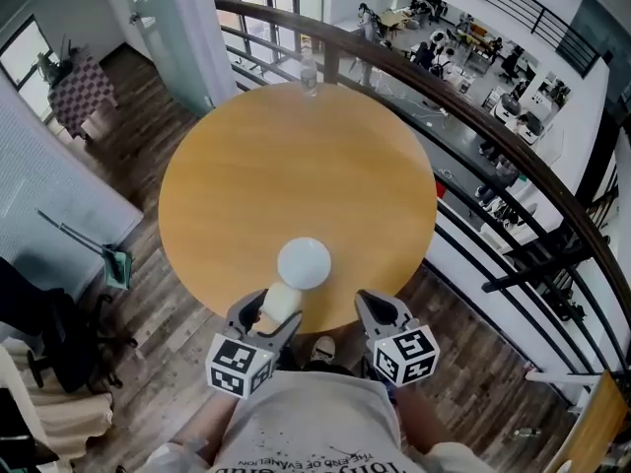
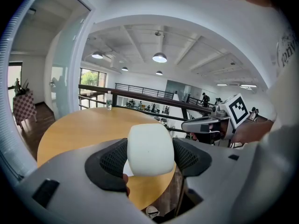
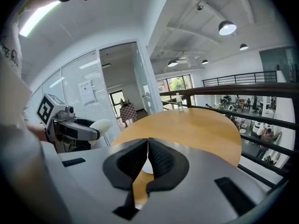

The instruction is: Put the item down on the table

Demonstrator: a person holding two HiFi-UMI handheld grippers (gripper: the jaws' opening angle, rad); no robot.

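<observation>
My left gripper is shut on a cream-white rounded item, held just over the near edge of the round wooden table. In the left gripper view the item fills the gap between the black pads of that gripper. My right gripper hovers beside it at the table's near edge. Its jaws are pressed together with nothing between them, as the right gripper view shows. That view also catches the left gripper with the item.
A white round object lies on the table just beyond the held item. A clear water bottle stands at the table's far edge. A dark railing runs close behind and to the right of the table. Wooden floor surrounds it.
</observation>
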